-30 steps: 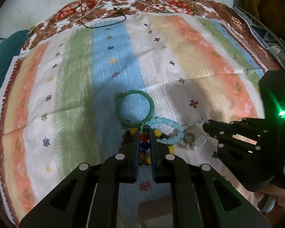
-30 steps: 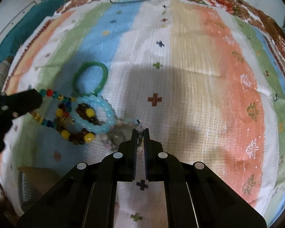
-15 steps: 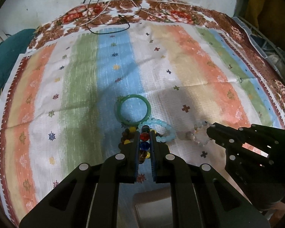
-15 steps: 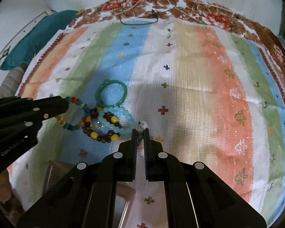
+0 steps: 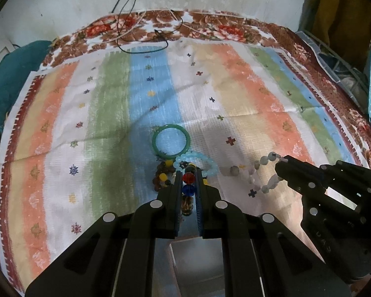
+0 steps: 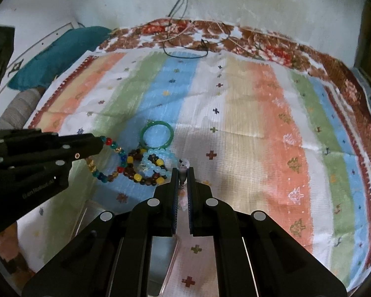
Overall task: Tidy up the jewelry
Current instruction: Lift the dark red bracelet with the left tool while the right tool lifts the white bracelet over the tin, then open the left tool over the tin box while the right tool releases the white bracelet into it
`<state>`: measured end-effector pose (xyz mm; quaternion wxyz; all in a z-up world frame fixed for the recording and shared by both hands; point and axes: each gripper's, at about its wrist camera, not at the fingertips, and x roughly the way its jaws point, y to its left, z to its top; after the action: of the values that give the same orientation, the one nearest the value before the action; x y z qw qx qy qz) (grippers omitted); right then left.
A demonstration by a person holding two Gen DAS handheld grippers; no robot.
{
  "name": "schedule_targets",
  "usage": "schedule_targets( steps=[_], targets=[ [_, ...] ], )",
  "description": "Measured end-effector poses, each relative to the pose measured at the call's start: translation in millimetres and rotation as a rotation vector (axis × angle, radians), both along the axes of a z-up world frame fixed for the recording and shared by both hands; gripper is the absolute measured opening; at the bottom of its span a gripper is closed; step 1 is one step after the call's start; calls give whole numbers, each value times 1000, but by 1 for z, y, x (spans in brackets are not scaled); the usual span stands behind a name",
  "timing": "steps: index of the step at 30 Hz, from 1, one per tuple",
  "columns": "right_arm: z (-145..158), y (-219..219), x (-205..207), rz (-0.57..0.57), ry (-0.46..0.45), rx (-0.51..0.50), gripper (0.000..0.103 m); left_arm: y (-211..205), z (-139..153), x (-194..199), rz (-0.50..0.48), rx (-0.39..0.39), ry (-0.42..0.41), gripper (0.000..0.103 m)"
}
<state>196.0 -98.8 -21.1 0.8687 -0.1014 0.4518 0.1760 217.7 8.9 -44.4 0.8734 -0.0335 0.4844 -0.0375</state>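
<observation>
so far the sorting looks barely under way, judging by how much jewelry is bunched together on the striped cloth (image 5: 106,123). the left gripper (image 5: 188,173) has its jaws closed on a multicoloured bead bracelet (image 6: 111,159), with a red and a blue bead pinched between the pads; in the right wrist view that strand hangs in a loop from the jaws. the right gripper (image 6: 182,172) has its jaws clamped on a pale bead bracelet (image 5: 264,173), which in the left wrist view dangles from the jaw tips, clear of the pile.

still lying on the cloth are the green bangle (image 5: 172,141), the light blue bead bracelet (image 6: 155,163) just in front of it, and the brown and yellow bead bracelet (image 6: 141,173), the last two overlapping each other. a pale box or tray (image 5: 197,257) shows under the grippers near the bottom edge; what is in it i cannot tell. as i judge it, two pieces are picked up but not yet put anywhere, and three remain to be dealt with.
</observation>
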Motion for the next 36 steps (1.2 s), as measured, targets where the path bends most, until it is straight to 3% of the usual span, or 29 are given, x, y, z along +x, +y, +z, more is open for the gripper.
schedule_targets(
  steps=[18,34,35,36],
  targets=[
    [25,-9,-44,26,-24,89,7,4,15,-52,21,-30,-50,9],
    [20,-5,-81,77,11,118,9,-6,18,-88,23,-49,-55,10],
    [19,-6,-80,69,16,113,10,-5,17,-87,31,-43,-52,12],
    [18,-7,-78,62,16,109,17,-4,16,-86,45,-38,-48,24]
  ],
)
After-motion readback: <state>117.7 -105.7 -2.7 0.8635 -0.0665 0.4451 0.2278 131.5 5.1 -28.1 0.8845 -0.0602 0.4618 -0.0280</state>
